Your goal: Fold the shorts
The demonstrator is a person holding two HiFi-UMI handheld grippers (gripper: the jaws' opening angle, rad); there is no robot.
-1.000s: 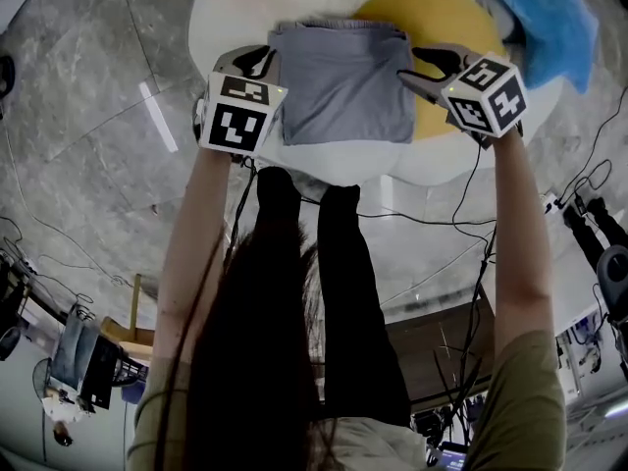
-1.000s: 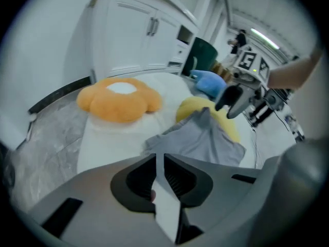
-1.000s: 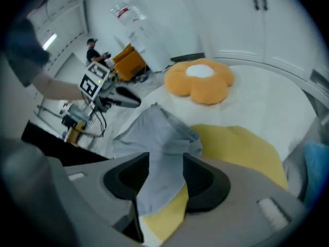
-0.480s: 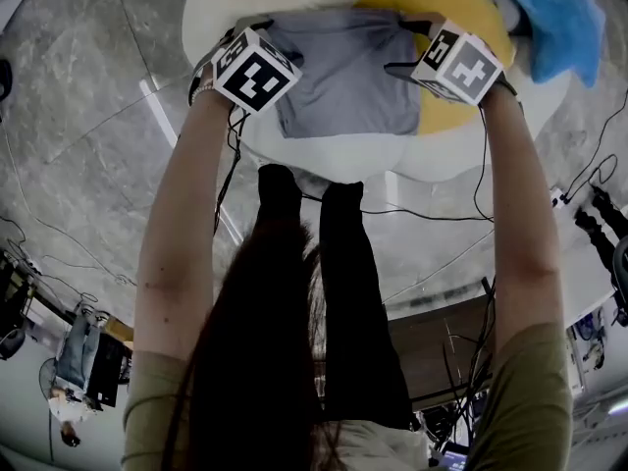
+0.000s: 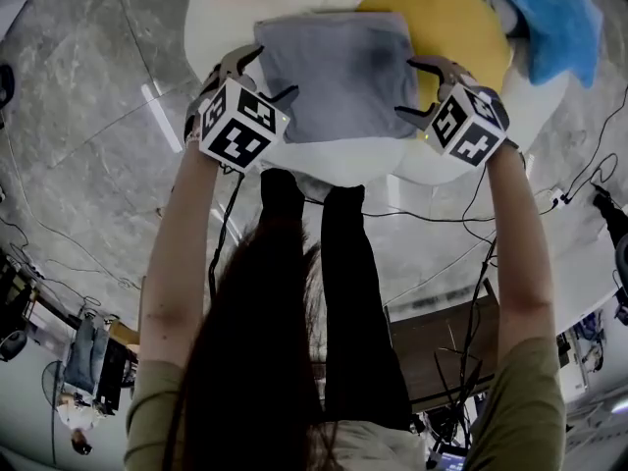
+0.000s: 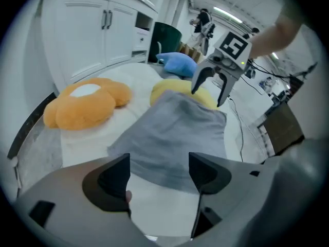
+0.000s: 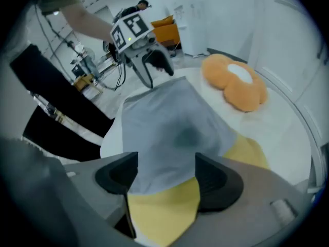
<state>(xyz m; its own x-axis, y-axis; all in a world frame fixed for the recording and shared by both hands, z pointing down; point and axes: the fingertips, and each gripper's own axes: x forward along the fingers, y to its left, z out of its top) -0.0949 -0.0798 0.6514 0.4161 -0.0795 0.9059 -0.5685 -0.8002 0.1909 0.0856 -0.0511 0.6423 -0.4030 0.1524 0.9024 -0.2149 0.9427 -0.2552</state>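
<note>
Grey shorts, folded into a compact, nearly square pad, lie flat on a white padded surface. Their right edge overlaps a round yellow cushion. The cloth is smooth, with a faint darker patch near its middle, and the edges look soft and slightly rounded. The left gripper stands just off the shorts' left edge and the right gripper just off the right edge, both pointing steeply down. In each gripper view the jaws stand apart and grasp nothing. The near edge of the shorts shows in the gap between the pads, which do not press on it. An orange plush lies further back on the white surface, and a blue plush lies beyond the yellow cushion. A second ago the left jaws were closed at the shorts' upper left corner and the right jaws were narrower at the upper right. Both pairs have just been opening, letting the cloth go. Half a second ago the marker cubes covered the top corners; the grippers have since drawn back toward the person and rolled. The shorts lie in much the same spot.
</note>
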